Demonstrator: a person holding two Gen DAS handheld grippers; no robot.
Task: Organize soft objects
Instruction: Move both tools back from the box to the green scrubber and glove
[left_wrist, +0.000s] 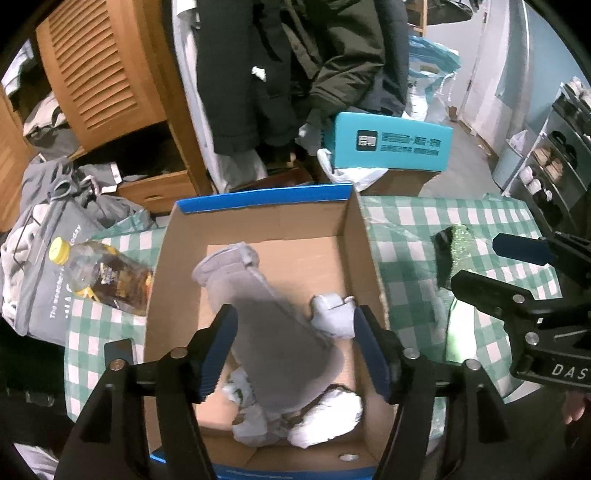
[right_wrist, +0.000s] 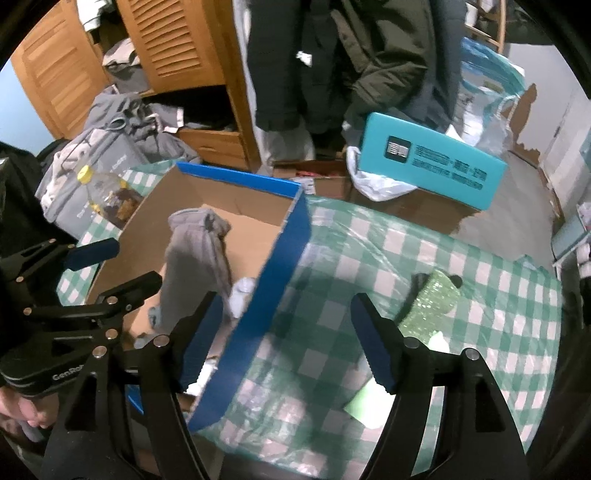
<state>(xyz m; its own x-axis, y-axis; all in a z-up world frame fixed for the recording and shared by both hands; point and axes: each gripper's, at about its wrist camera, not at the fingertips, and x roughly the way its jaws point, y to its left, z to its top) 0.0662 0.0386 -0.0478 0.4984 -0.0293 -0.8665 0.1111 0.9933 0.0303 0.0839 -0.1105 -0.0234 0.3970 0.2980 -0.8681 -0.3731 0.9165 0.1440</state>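
A cardboard box (left_wrist: 258, 197) with blue outer walls stands on the green-checked tablecloth (left_wrist: 406, 229). My left gripper (left_wrist: 297, 350) hangs open above it. A long grey sock (left_wrist: 273, 332), blurred, lies between its jaws, and its right pad stands clear of the sock. Below it lie a light grey sock (left_wrist: 332, 317) and balled white socks (left_wrist: 325, 417). My right gripper (right_wrist: 286, 341) stands open and empty over the box's right wall (right_wrist: 291, 243) and the cloth. The right wrist view shows the grey sock (right_wrist: 195, 258) upright in the box beside the left gripper (right_wrist: 136, 262). A green glittery sponge (right_wrist: 432, 302) lies on the cloth to the right.
A plastic bottle (left_wrist: 99, 273) with a yellow cap lies left of the box, beside a grey bag (left_wrist: 40, 266). A teal carton (left_wrist: 388, 142) sits beyond the table. Dark coats (left_wrist: 295, 55) hang behind, next to a wooden cabinet (left_wrist: 99, 66). A pale green sheet (right_wrist: 369, 402) lies near my right finger.
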